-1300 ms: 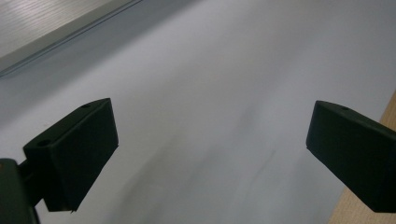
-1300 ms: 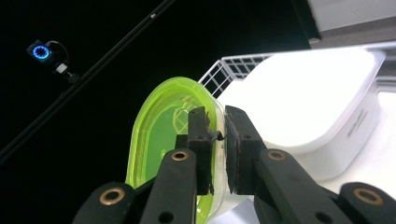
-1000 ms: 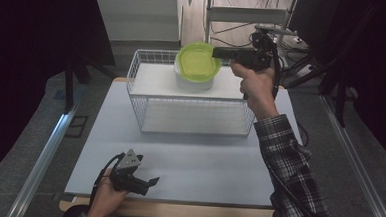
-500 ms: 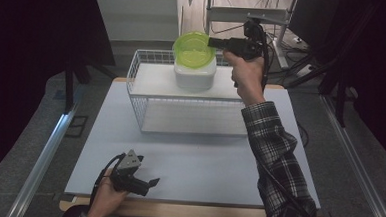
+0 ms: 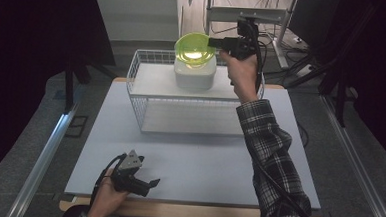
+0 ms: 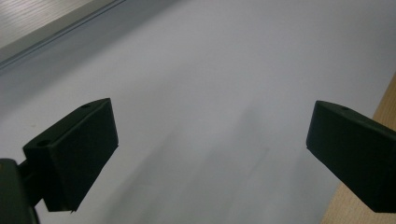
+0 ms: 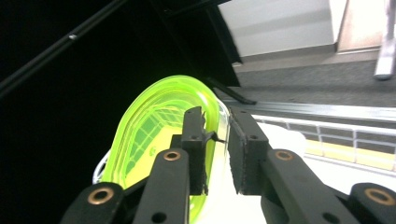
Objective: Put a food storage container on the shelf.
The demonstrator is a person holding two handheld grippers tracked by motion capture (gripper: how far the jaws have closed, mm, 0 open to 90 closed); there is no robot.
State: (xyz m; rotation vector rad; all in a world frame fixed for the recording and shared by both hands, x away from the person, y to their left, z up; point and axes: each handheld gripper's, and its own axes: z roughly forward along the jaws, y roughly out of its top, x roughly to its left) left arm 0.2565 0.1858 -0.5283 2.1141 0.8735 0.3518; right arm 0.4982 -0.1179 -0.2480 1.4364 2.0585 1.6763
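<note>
A translucent green bowl (image 5: 193, 49) is tilted on edge above a white tub (image 5: 195, 76) that stands in a white wire basket (image 5: 136, 85) at the back of the table. My right gripper (image 5: 211, 41) grips the bowl's right rim from the side. In the right gripper view the bowl (image 7: 149, 135) has its rim between the jaws of the right gripper (image 7: 218, 133), one jaw inside and one outside. These jaws have just been opening a little, with the rim still between them. My left gripper (image 5: 152, 183) rests near the table's front edge. In its own view the left gripper (image 6: 210, 149) is open over bare tabletop.
The white table top (image 5: 203, 159) stretches between the basket and the front wooden edge (image 5: 215, 212). A metal frame and cables (image 5: 280, 28) stand behind the basket at the right. Dark curtains close the sides.
The right hand has carried the green bowl leftward and slightly up, and the bowl has tipped from nearly flat to standing on edge, inside facing the camera. The left gripper has stayed put.
</note>
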